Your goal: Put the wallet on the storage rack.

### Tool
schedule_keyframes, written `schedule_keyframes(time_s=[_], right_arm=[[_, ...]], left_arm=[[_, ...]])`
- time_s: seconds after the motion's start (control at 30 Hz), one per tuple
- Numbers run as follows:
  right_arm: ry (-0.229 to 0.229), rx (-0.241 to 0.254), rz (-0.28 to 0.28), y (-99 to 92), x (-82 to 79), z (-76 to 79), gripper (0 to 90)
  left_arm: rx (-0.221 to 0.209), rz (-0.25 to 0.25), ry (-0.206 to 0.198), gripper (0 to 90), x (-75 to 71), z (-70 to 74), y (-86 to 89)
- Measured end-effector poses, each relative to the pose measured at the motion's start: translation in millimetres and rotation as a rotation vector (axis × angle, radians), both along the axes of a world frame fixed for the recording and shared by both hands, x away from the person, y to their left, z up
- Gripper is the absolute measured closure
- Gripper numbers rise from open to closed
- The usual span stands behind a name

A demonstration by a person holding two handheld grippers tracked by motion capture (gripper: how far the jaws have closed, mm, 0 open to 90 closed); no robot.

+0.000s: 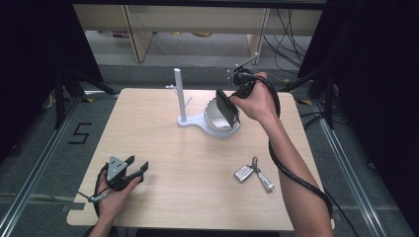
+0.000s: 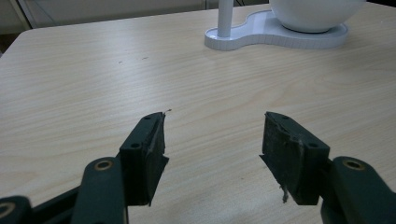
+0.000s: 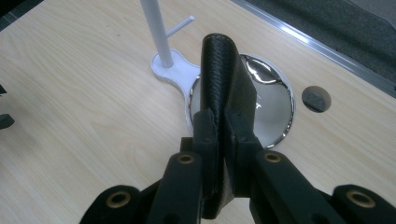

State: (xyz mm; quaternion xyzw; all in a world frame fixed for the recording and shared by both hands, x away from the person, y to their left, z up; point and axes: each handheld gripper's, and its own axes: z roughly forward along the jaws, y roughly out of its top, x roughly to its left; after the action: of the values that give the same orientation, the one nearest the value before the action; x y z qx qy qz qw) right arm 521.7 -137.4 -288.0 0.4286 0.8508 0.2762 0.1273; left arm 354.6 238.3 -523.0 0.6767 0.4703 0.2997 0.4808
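My right gripper (image 1: pixel 231 101) is shut on a black textured wallet (image 1: pixel 228 107), holding it on edge just above a shiny metal bowl (image 1: pixel 211 118). In the right gripper view the wallet (image 3: pixel 224 74) stands upright between the pads of my right gripper (image 3: pixel 223 119), with the bowl (image 3: pixel 289 112) right behind it. The bowl sits on a white stand with an upright pole (image 1: pixel 179 94) and a short side peg. At the table's near left corner my left gripper (image 1: pixel 138 163) rests open; in its own view the left gripper (image 2: pixel 212 135) has bare wood between its jaws.
A car key fob with keys (image 1: pixel 253 173) lies on the table's near right. The white stand's base (image 2: pixel 275 35) and bowl (image 2: pixel 310 14) are far ahead of the left gripper. A round grey grommet (image 3: pixel 316 99) is set in the table beyond the bowl.
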Motion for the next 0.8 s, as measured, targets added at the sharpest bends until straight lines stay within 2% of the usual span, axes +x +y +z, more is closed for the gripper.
schedule_keyframes(time_s=[0.53,0.6,0.8], right_arm=[[0.022,0.007,0.018,7.1,18.8,-10.1,84.7],[0.013,0.002,0.026,7.4,21.2,-11.8,84.7],[0.014,0.023,0.035,10.2,26.4,-17.0,84.7]], left_arm=[[-0.008,0.003,0.001,38.9,-0.1,-0.1,0.2],[-0.008,0.004,0.003,38.9,0.1,0.0,0.3],[-0.01,0.003,0.001,38.8,0.0,-0.1,0.3]])
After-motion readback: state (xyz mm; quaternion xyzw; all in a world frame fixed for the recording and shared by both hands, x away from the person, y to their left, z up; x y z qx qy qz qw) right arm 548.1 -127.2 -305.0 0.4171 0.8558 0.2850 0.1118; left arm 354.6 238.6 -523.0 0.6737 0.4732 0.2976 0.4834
